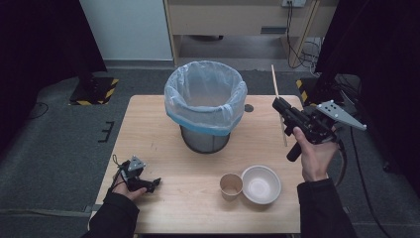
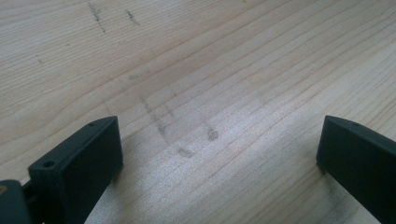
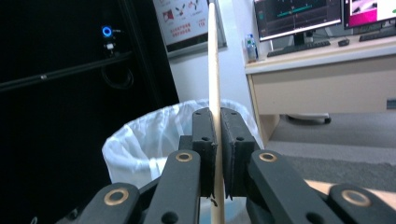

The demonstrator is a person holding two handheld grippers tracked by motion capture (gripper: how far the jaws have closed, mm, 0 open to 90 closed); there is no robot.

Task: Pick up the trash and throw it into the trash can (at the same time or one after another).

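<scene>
Thin pale wooden stick [image 3: 214, 60]: light, stiff, snappable; clamped mid-length between right gripper [image 3: 217, 135] pads; left gripper [image 2: 219, 154] fingers spread, empty.

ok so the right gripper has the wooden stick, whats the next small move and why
Probably carry the wooden stick leftward until it hangs over the lined bin. The right gripper is clamped on it, raised beside the bin's rim but not yet above the opening, so letting go now would likely drop it on the table.

No legible text, label or number anywhere.
</scene>
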